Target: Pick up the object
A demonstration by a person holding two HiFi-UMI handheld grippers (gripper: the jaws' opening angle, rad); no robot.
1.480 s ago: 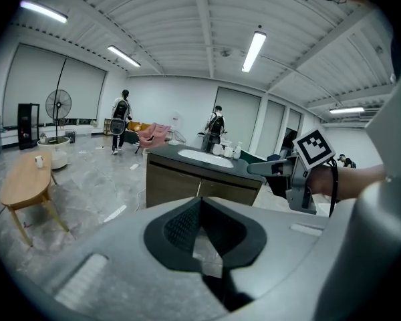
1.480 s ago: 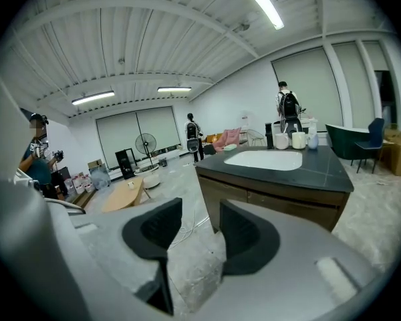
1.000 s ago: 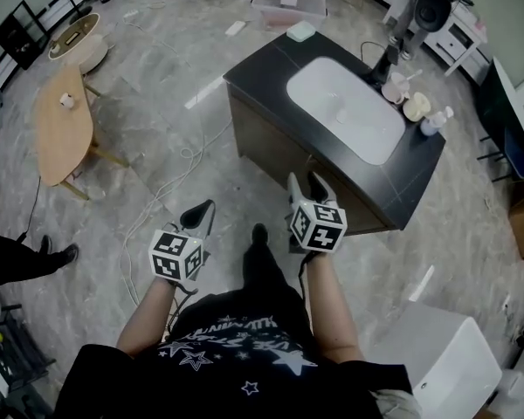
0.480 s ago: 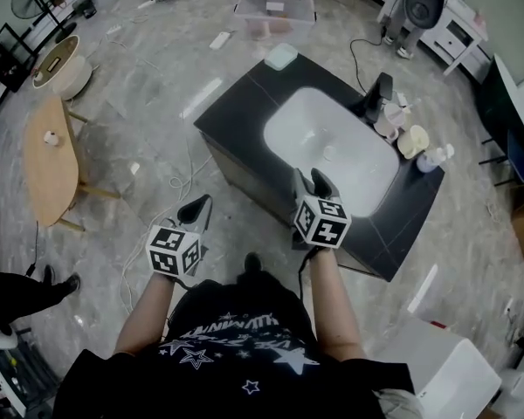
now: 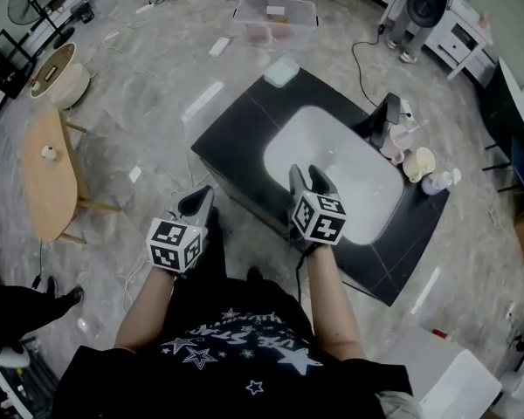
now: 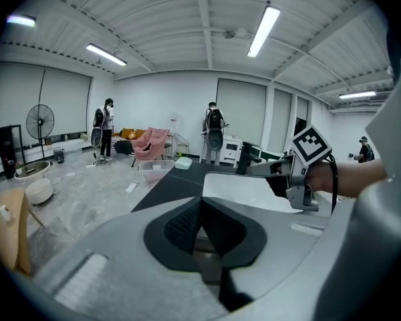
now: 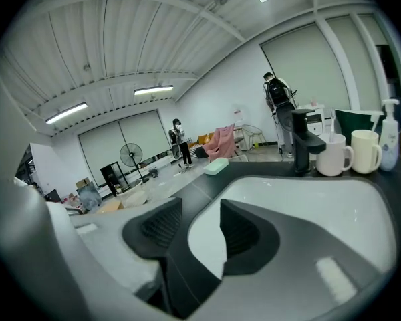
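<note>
The right gripper (image 7: 202,219) hangs over the near side of the white sink (image 7: 307,206), jaws apart with nothing between them. The left gripper (image 6: 202,214), jaws pressed together and empty, is just off the dark surface (image 5: 236,125). Which object is meant is unclear; likeliest is the white mug (image 7: 333,156) beside the faucet (image 7: 306,139), well apart from both. It is probably stiff, smooth and breakable, best pinched squarely across the rim wall.
</note>
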